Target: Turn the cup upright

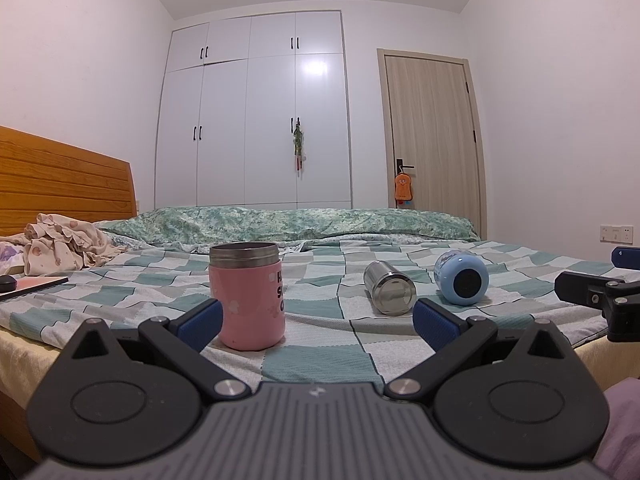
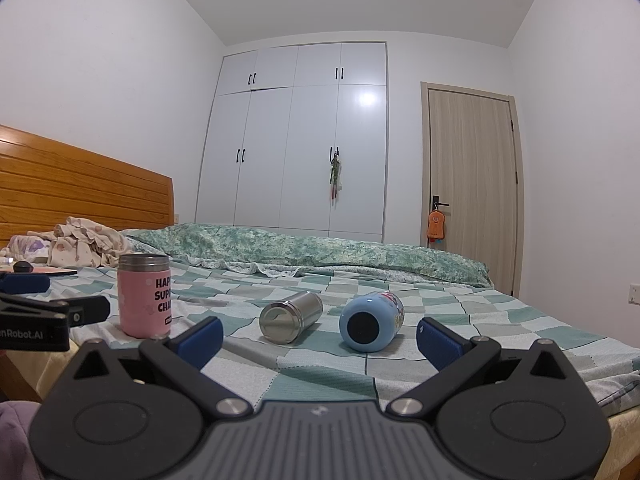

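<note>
On the checked bedspread (image 1: 320,364), near the bed's front edge, three cups sit in a loose row. The pink cup (image 1: 251,295) stands upright with its steel rim on top and black lettering on its side, closest to the headboard (image 1: 60,176) end. To its right, apart from it, the steel cup (image 1: 389,287) lies on its side with its flat base turned toward the front edge. Just beside that, the blue cup (image 1: 461,278) also lies on its side, its dark round end facing the front edge; the two do not appear to touch.

The left gripper (image 1: 318,322) hovers at the front edge with its jaws spread wide and nothing between them, its left blue pad (image 1: 200,322) close in front of the pink cup. The right gripper (image 2: 320,338) is likewise wide open and empty, facing the gap in front of the steel cup (image 2: 291,316) and blue cup (image 2: 370,321).

A rumpled quilt (image 1: 280,222) runs along the bed's far edge, with crumpled clothes (image 1: 64,244) near the headboard.
</note>
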